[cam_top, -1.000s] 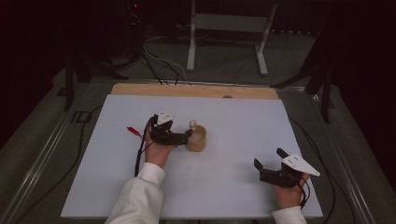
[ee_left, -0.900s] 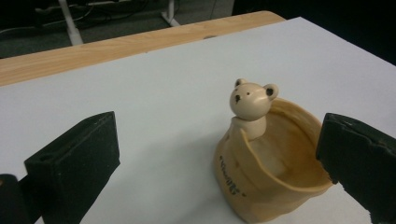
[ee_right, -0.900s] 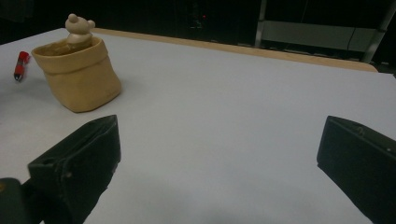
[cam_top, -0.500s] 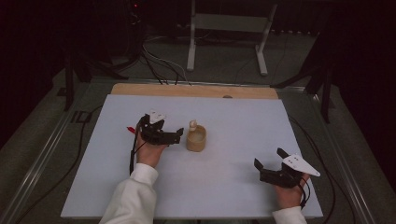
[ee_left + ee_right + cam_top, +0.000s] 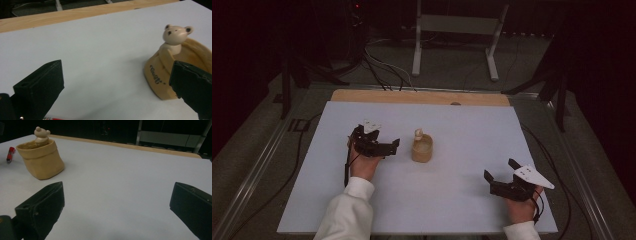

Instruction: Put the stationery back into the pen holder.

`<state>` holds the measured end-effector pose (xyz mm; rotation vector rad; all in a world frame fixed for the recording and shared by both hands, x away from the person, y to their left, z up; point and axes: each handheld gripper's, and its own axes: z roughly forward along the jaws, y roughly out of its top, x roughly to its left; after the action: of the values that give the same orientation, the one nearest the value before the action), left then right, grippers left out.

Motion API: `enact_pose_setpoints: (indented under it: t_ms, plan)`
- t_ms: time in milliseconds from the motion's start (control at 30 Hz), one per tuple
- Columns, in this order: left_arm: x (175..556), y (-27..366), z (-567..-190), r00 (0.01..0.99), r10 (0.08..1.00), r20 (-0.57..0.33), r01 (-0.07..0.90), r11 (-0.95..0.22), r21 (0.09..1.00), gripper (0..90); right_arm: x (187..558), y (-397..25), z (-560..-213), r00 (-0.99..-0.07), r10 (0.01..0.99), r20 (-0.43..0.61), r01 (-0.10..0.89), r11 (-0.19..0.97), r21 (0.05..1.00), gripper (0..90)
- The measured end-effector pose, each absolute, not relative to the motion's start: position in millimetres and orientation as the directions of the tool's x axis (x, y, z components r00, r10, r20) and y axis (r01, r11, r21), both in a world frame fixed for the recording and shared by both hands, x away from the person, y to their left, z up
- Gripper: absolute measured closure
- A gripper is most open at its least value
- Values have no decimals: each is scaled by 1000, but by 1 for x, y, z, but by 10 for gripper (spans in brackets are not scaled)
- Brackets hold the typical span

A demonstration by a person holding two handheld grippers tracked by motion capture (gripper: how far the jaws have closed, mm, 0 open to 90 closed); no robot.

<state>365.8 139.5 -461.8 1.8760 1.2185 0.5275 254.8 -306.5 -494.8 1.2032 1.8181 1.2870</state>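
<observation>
A tan sack-shaped pot (image 5: 422, 149) with a small bear figure at its rim stands upright mid-table. My left gripper (image 5: 390, 148) is open just left of the pot and apart from it. In the left gripper view the pot (image 5: 160, 77) sits partly behind the right jaw, with nothing between the fingers of the left gripper (image 5: 117, 72). My right gripper (image 5: 498, 170) rests open near the front right of the table, far from the pot. The right gripper view has the pot (image 5: 41, 161) at far left, beyond the right gripper (image 5: 117, 192).
A red pen (image 5: 9, 153) lies on the white table top (image 5: 472, 125) beyond the pot, and its red tip (image 5: 53, 118) shows under the left gripper. A wooden strip (image 5: 412, 96) runs along the far edge. Cables and a metal stand (image 5: 452, 30) lie behind the table.
My left gripper has drawn back to the left, away from the pot it was close against a second ago. The pot and my right gripper have stayed put.
</observation>
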Motion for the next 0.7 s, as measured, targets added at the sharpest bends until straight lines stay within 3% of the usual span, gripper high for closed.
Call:
enact_pose_setpoints:
  t_ms: [367, 700]
  plan:
    - [366, 154, -469, 433, 899, -66, 577, -220, 786, 3, 255, -306, -495, -410, 911, 30, 334, 119, 935, 0]
    - [370, 170, -476, 521, 853, -32, 581, -327, 745, 4, 255, -305, -495, -413, 910, 29, 336, 123, 934, 0]
